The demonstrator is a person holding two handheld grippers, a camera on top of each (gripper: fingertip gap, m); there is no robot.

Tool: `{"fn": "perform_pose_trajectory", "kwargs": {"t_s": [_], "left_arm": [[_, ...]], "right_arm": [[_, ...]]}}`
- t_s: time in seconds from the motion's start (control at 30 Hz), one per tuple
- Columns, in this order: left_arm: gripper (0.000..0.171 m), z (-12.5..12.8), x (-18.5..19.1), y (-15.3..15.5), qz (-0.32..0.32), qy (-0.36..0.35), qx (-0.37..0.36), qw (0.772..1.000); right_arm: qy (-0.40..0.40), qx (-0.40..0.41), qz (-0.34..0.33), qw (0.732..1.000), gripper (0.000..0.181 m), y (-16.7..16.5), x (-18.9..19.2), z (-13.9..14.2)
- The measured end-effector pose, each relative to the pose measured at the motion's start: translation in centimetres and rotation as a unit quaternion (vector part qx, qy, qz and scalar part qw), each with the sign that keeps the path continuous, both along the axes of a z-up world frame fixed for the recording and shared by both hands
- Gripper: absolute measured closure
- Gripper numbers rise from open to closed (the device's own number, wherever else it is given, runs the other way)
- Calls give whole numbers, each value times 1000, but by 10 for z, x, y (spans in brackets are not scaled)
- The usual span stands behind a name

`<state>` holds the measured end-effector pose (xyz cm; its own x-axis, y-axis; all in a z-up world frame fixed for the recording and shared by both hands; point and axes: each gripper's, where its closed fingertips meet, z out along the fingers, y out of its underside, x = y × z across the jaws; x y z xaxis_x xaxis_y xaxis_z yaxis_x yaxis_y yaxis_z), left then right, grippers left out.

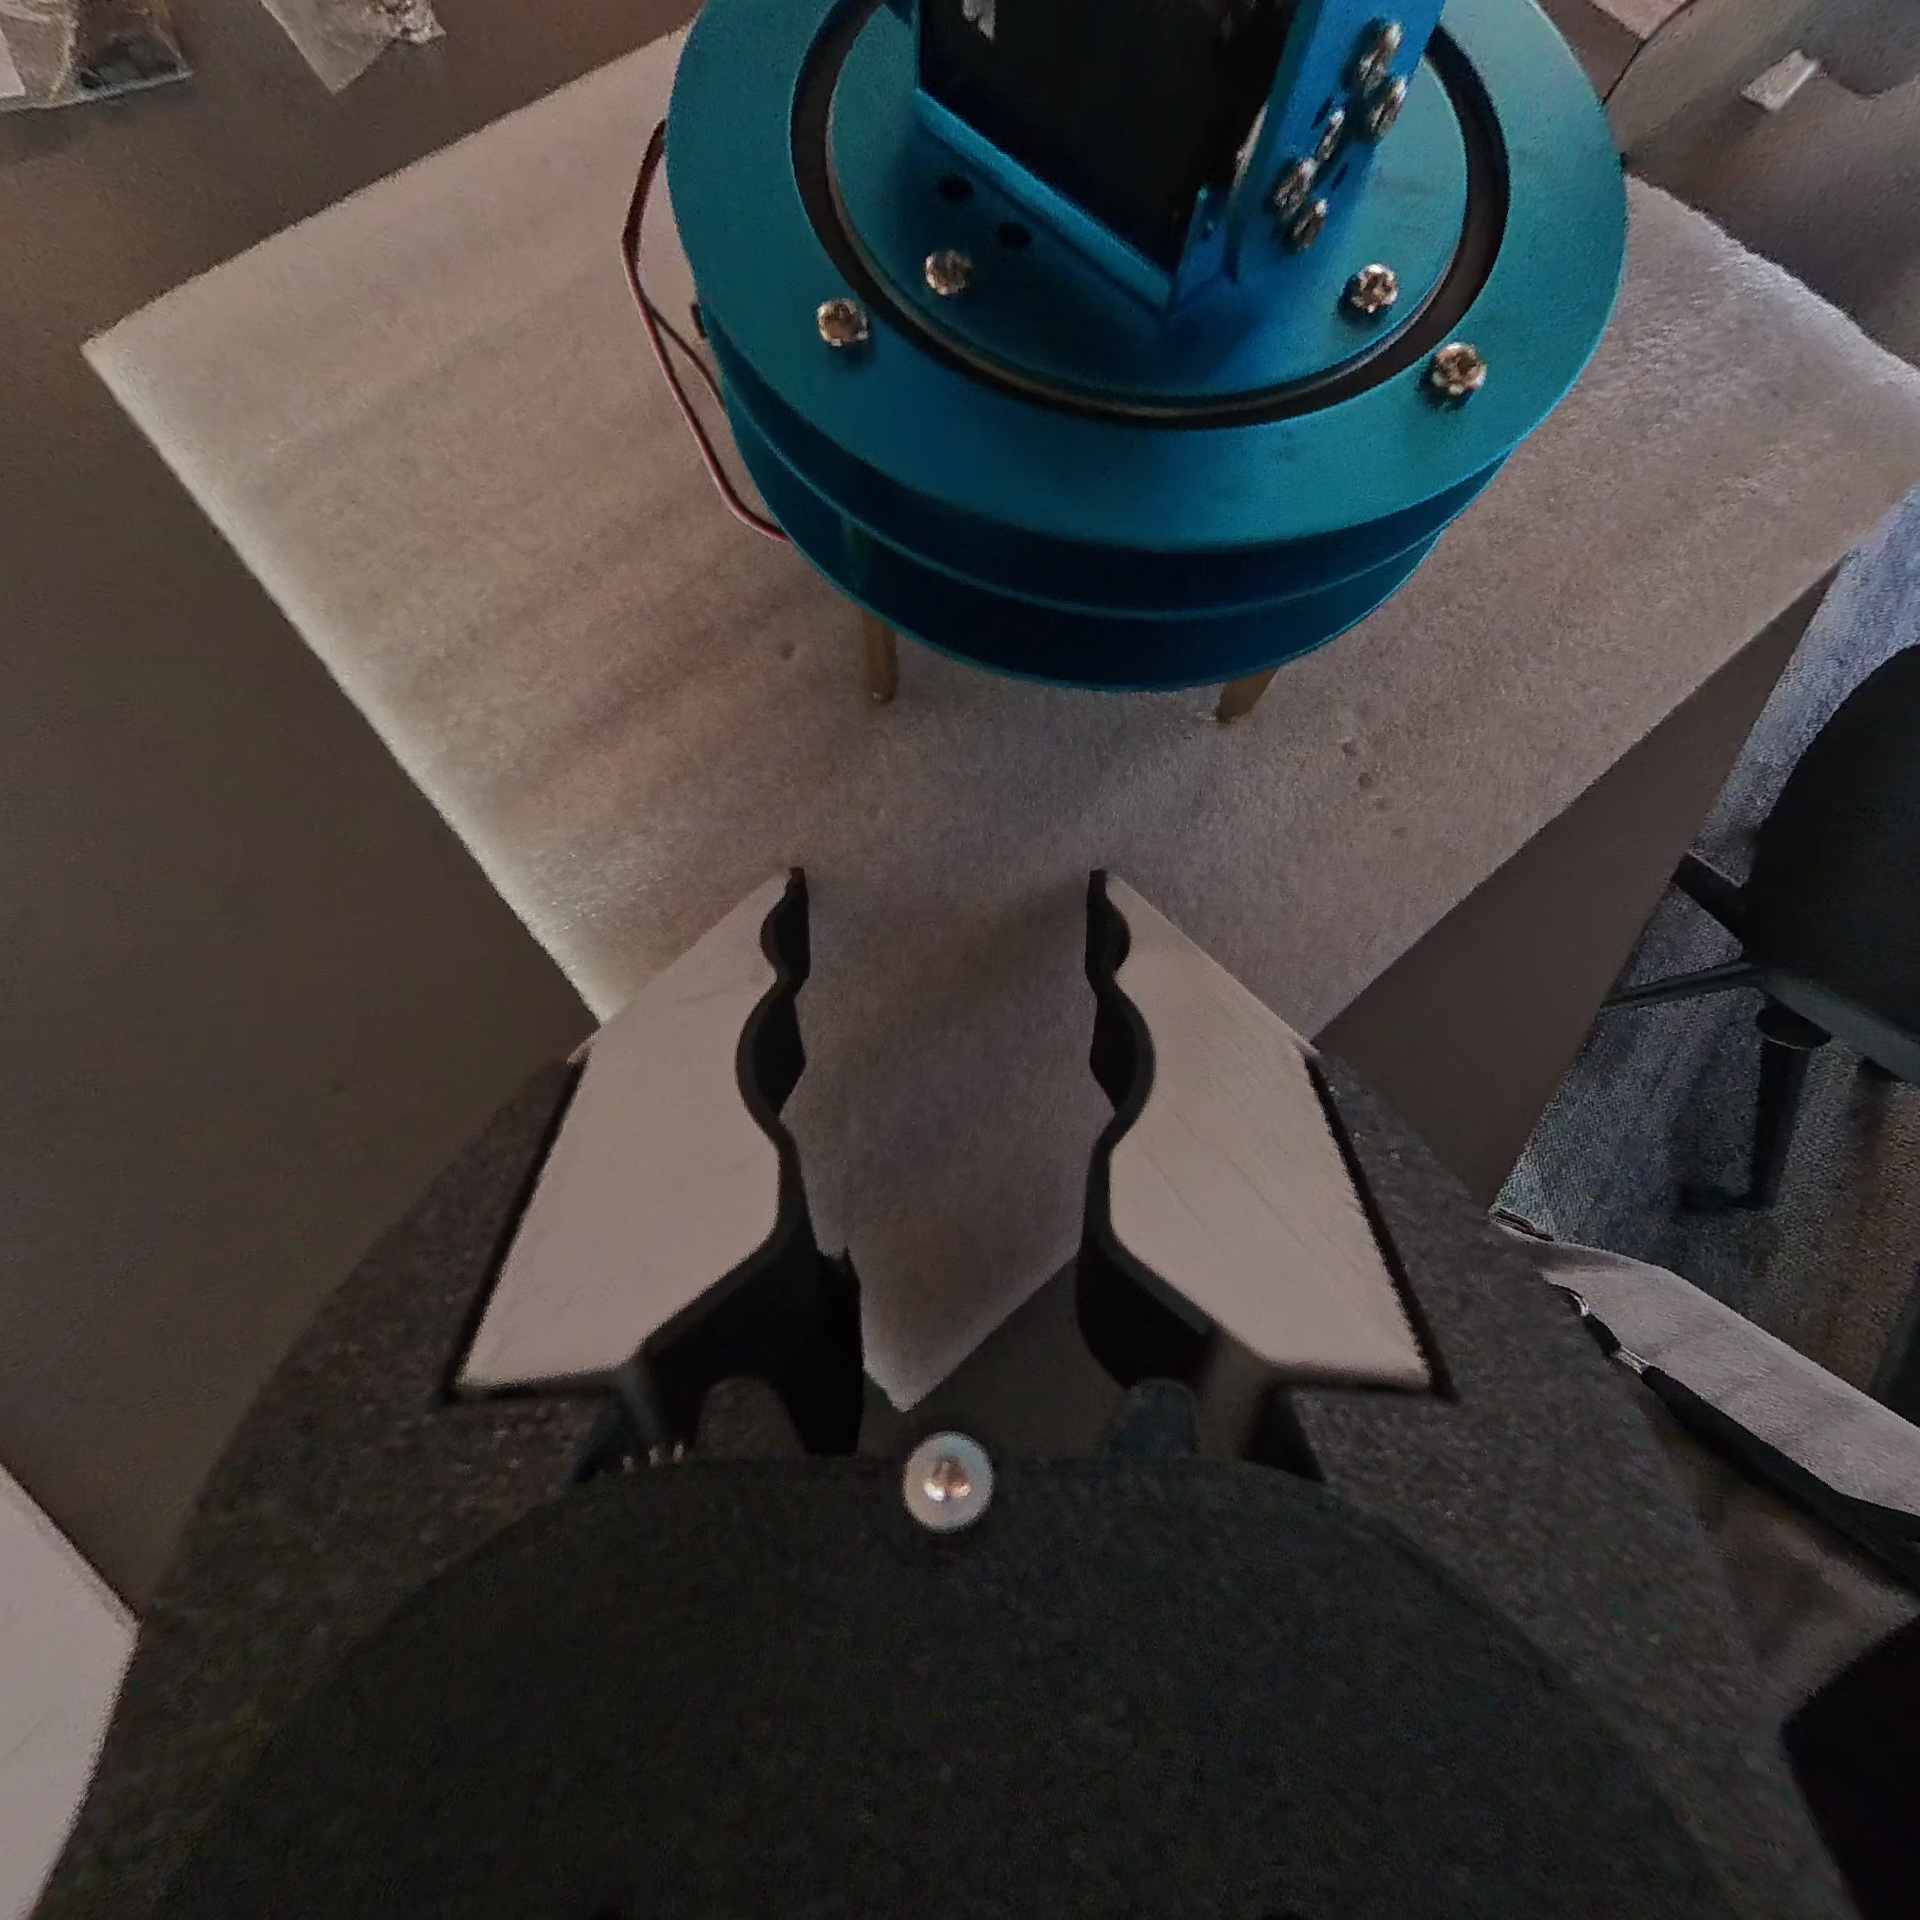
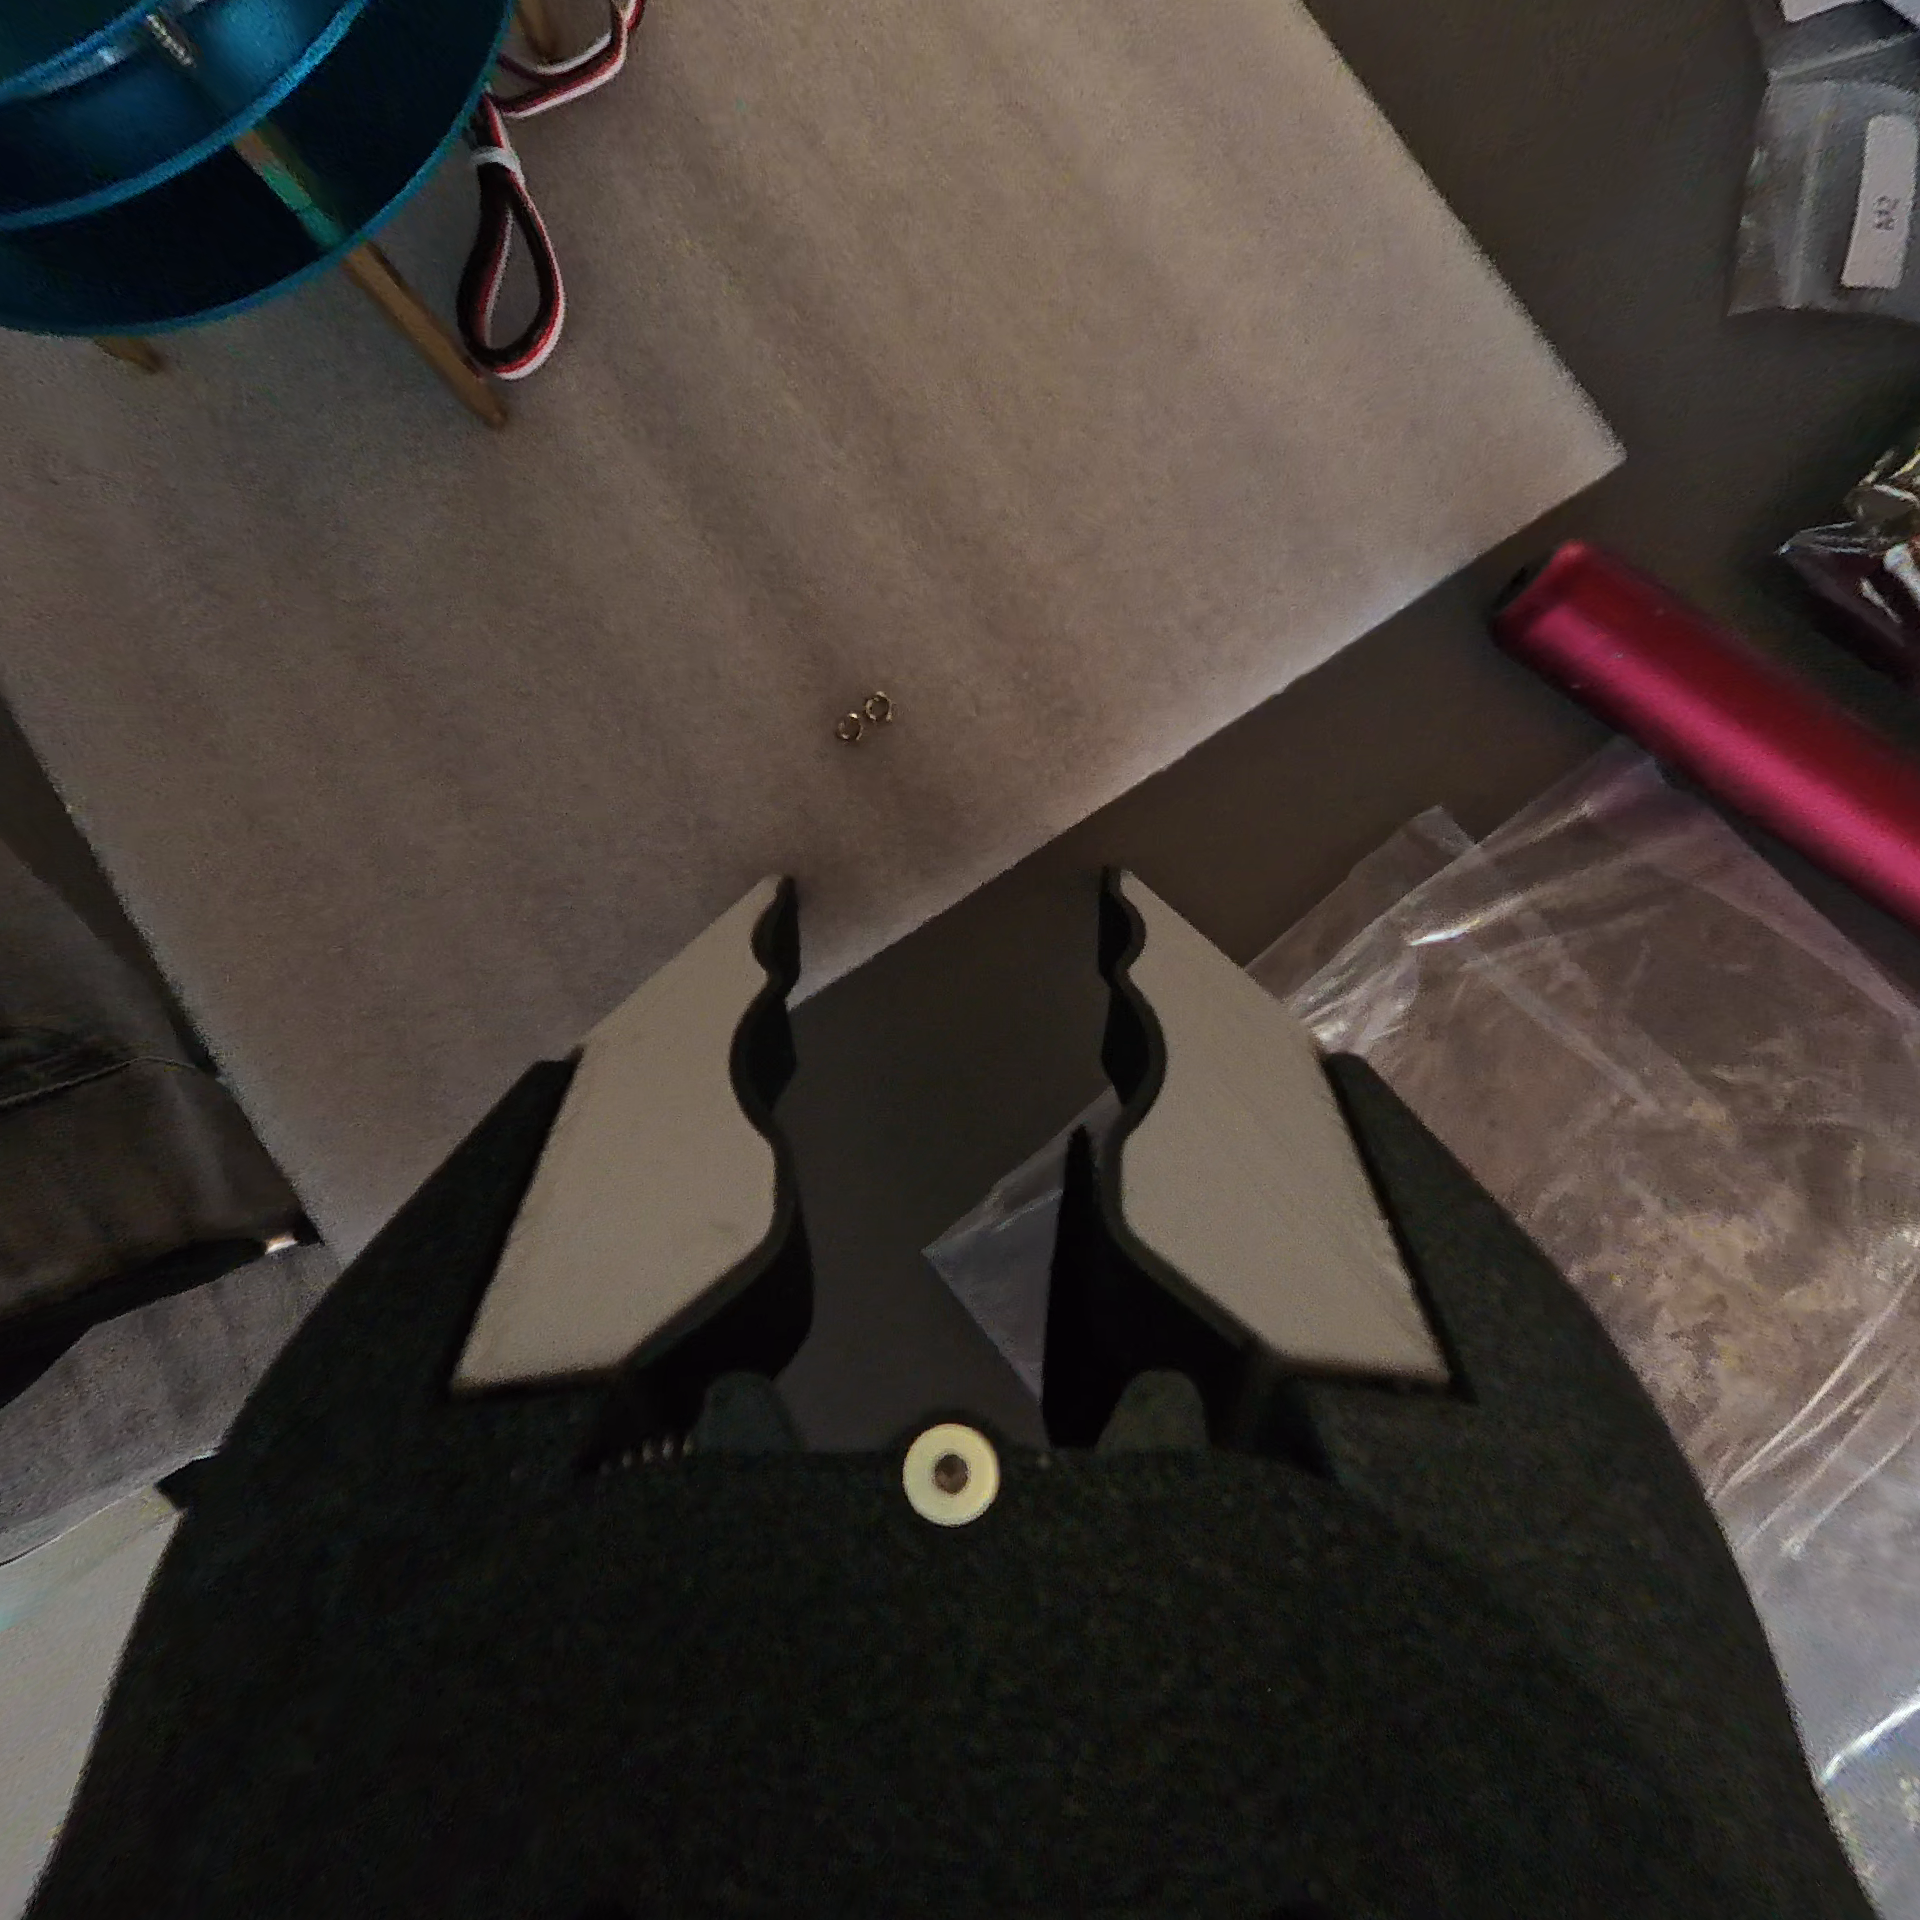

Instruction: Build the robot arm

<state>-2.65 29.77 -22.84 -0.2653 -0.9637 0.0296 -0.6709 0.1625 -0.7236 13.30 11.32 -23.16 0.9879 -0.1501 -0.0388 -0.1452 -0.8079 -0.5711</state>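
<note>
My left tongs gape empty, blue round base at twelve; right tongs gape empty, two small nuts at twelve.

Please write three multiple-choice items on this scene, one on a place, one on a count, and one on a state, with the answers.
1. Where do the small metal nuts lie?
A. on the white foam mat
B. inside the clear plastic bag
C. on top of the blue round base

2. How many of those nuts show ahead of the right gripper?
A. one
B. two
C. five

3. How does the left gripper stand?
A. shut on a cable
B. shut on a screw
C. open, holding nothing

Answers:
1. A: the right wrist view shows them on the mat, near its edge.
2. B: a pair sits side by side.
3. C: the left wrist view shows bare mat in the gap between its fingers.
</note>
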Motion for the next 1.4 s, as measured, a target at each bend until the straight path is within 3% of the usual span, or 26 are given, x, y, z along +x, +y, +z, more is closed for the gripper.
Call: {"fn": "perform_pose_trajectory", "kwargs": {"t_s": [0.43,0.57,0.63,0.67,0.77,0.87,0.93,1.13,1.4], "left_arm": [[120,0,-17,1,26,-6,-5,1000],[121,1,-20,3,39,-12,-12,999],[121,4,-20,3,50,-20,-16,998],[121,7,-19,4,58,-31,-18,998],[123,25,-20,1,67,-85,-30,994],[126,42,-24,-10,45,-136,-44,989],[127,49,-27,-16,29,-162,-39,986],[132,49,-38,-48,-50,-179,-46,982],[136,66,-55,-92,-136,-167,-177,960]], "right_arm": [[-54,-27,50,997,121,39,30,4],[-65,-21,63,996,127,46,31,7],[-61,12,57,996,141,49,27,19],[-42,34,63,997,151,52,17,26],[-28,34,77,996,155,63,-2,24],[-45,8,73,996,157,67,2,11],[-6,19,66,998,159,73,2,9],[31,14,58,998,166,75,6,4],[41,56,61,996,179,75,7,5]]}}
